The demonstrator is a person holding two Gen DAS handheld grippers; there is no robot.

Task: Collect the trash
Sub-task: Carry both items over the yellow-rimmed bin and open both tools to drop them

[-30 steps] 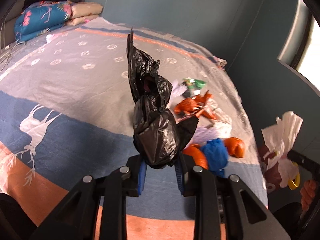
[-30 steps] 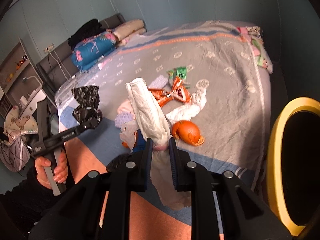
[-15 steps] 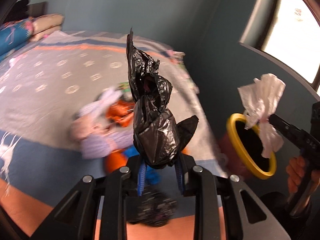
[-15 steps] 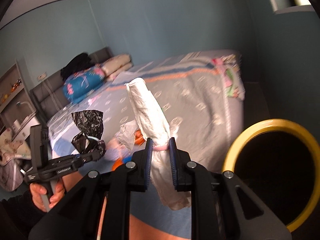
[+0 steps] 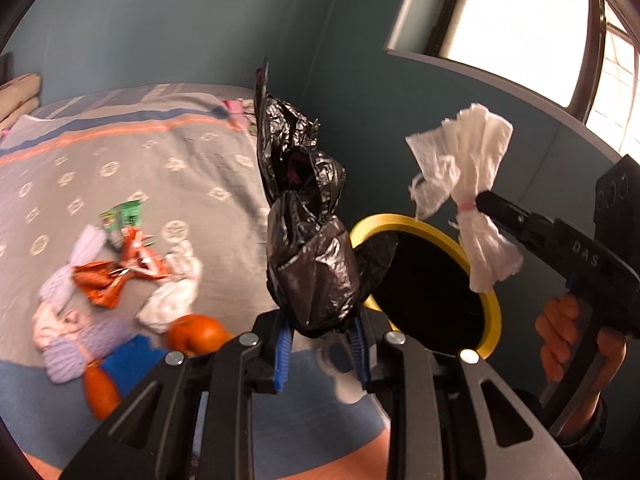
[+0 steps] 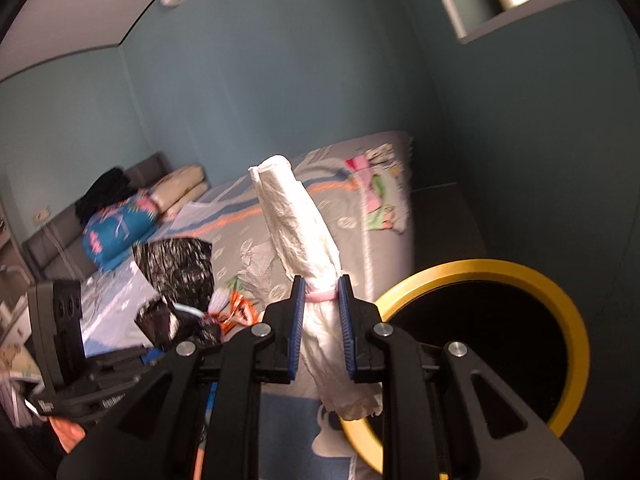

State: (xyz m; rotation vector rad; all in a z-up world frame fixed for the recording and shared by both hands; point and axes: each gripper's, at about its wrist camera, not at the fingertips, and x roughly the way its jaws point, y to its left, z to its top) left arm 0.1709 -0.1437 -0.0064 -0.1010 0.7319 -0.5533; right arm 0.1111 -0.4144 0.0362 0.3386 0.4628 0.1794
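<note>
Bed (image 5: 168,152): loose trash pile (image 5: 120,280) remained. My left claw (image 5: 320,344): clamped on black bag (image 5: 312,264). My right claw (image 6: 322,320): clamped on white bag (image 6: 304,236). Bin (image 5: 494,304): beside both. Step: carrying to bin; next, I judged, positioning over opening, releasing.

Trash pile (image 5: 120,280) sits on the bed (image 5: 120,160), bin (image 5: 432,288) off to its right (down beside the bed).

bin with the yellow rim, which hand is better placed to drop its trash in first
Right, probably. The white bag in the right gripper hangs over the bin opening, while the left gripper holds its black bag beside the rim, nearer the bed.
</note>
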